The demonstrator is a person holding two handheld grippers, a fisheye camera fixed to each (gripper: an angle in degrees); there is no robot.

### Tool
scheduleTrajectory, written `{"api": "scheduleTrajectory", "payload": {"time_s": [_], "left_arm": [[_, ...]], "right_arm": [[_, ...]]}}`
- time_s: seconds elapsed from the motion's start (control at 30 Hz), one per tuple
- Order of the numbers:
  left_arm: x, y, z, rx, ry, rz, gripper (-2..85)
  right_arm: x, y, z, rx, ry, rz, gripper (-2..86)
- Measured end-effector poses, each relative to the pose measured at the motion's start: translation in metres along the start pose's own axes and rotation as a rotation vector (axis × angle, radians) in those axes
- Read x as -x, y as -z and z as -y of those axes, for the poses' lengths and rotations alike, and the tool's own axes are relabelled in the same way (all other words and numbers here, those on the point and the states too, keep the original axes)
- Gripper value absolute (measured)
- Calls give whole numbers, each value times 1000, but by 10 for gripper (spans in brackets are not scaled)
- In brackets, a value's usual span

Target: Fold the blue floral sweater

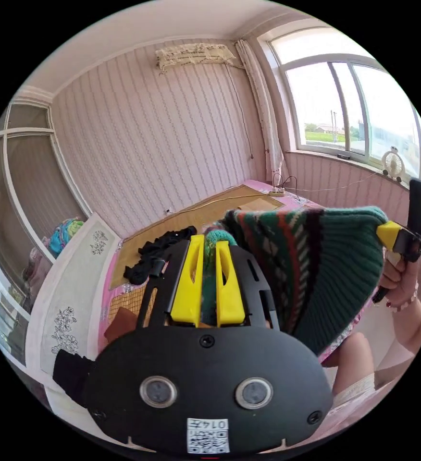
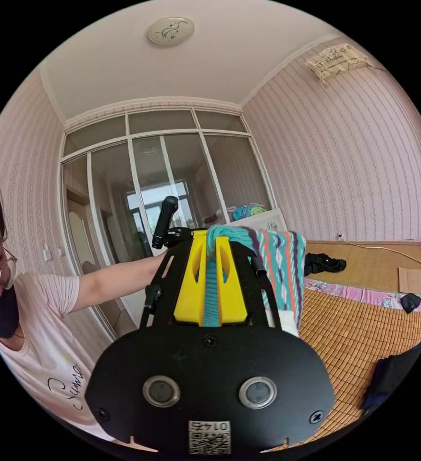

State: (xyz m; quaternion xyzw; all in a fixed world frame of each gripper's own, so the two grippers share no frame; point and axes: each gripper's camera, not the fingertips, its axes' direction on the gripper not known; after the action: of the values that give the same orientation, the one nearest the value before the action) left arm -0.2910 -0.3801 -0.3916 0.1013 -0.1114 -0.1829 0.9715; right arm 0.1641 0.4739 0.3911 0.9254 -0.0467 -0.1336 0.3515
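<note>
Both yellow fingers (image 1: 229,283) of the left gripper (image 1: 208,249) pinch a knit edge of the sweater (image 1: 316,269), which stretches from them across to the right gripper (image 1: 388,234), hiding the bed behind. Beyond the fingertips lie dark clothes (image 1: 157,254) on a woven mat (image 1: 210,211). The right gripper's own fingers (image 2: 191,283) clamp another edge; the sweater's lower part is cut off.
</note>
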Motion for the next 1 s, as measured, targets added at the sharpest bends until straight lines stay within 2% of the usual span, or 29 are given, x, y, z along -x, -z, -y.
{"api": "scheduleTrajectory", "payload": {"time_s": [0.1,0.13,0.2,0.3,0.4,0.43,0.53,0.57,0.67,0.87,1.0], "left_arm": [[-28,4,9,20,-186,72,42],[-46,-8,5,50,-283,57,43],[-70,-29,-7,93,-347,14,46],[-115,-72,-49,120,-454,-114,56],[-158,-122,-108,197,-465,-257,76],[-174,-140,-133,277,-462,-276,77],[-204,-155,-188,357,-494,-248,73],[-212,-151,-203,371,-511,-239,72],[-219,-131,-223,382,-513,-175,71],[-205,-103,-232,411,-359,-194,73],[-202,-93,-241,407,-352,-174,74]], "right_arm": [[7,5,-22,8,-33,11,22],[9,8,-41,19,-65,14,22],[14,13,-77,53,-105,-22,22],[21,32,-149,123,-202,-202,23],[8,48,-228,263,-433,-376,23],[-1,52,-258,361,-534,-422,23],[-15,52,-309,539,-731,-419,20],[-14,47,-316,590,-749,-409,13],[-7,39,-308,584,-696,-433,2],[-13,10,-280,623,-646,-376,0],[-4,-5,-269,627,-624,-360,2]]}}
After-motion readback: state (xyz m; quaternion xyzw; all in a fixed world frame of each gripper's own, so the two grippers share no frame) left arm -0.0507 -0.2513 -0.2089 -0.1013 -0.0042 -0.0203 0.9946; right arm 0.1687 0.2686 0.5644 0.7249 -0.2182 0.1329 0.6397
